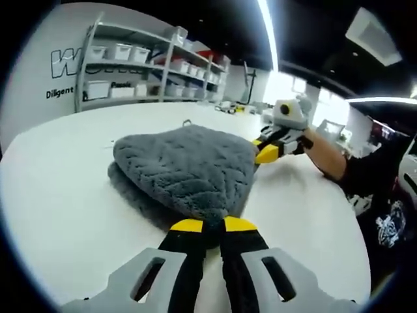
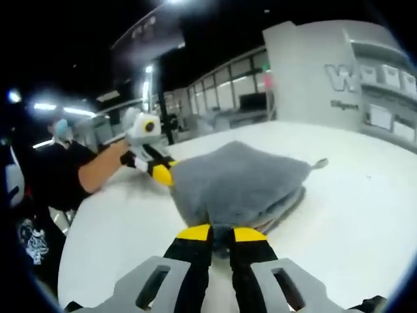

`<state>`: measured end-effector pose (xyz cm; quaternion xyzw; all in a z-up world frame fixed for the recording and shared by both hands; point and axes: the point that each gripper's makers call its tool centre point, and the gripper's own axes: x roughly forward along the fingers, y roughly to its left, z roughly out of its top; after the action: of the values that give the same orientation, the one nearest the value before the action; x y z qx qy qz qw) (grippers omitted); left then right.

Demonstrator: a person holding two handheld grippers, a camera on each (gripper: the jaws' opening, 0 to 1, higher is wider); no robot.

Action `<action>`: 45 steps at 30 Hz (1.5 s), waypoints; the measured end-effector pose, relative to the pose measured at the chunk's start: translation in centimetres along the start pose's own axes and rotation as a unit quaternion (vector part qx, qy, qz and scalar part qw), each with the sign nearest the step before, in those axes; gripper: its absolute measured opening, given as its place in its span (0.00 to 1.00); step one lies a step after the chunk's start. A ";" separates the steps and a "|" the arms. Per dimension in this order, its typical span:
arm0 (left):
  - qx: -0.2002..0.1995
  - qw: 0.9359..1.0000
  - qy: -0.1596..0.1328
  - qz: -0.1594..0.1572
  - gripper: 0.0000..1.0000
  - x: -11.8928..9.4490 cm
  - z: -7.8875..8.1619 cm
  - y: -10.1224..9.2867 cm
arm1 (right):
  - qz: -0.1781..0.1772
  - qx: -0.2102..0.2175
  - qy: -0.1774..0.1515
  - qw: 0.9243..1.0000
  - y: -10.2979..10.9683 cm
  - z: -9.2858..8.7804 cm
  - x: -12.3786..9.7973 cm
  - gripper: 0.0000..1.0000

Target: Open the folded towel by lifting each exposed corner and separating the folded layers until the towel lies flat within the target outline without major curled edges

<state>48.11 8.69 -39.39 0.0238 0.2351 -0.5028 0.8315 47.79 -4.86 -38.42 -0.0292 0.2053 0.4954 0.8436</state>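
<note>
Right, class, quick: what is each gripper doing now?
Left gripper: shut on a corner of the grey towel.
Right gripper: shut on another towel corner.

In the left gripper view, the pinched corner of the grey quilted plush towel (image 1: 186, 166) is hidden between the yellow pads of the left gripper (image 1: 214, 225). The towel's lower folded layers lie mostly covered by the top one. Wall lettering behind the white metal shelving rack (image 1: 153, 65) is partly blocked and too small to read. The right gripper view is blurred; there the right gripper (image 2: 221, 233) likewise conceals its corner.
</note>
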 end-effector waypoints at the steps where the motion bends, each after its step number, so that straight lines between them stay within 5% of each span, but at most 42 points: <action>1: 0.000 1.000 0.000 -0.001 0.07 0.0 0.0 -0.1 | 0.001 0.000 0.000 1.000 0.1 -0.1 0.0 0.05; 45: 0.071 0.996 0.031 -0.047 0.07 -1.2 -1.6 -4.4 | 0.025 -0.039 -0.004 0.999 4.1 -1.4 -1.9 0.05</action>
<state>43.29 7.93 -39.46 0.0875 0.2253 -0.5556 0.7955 43.04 -4.70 -38.38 -0.0545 0.1835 0.5242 0.8298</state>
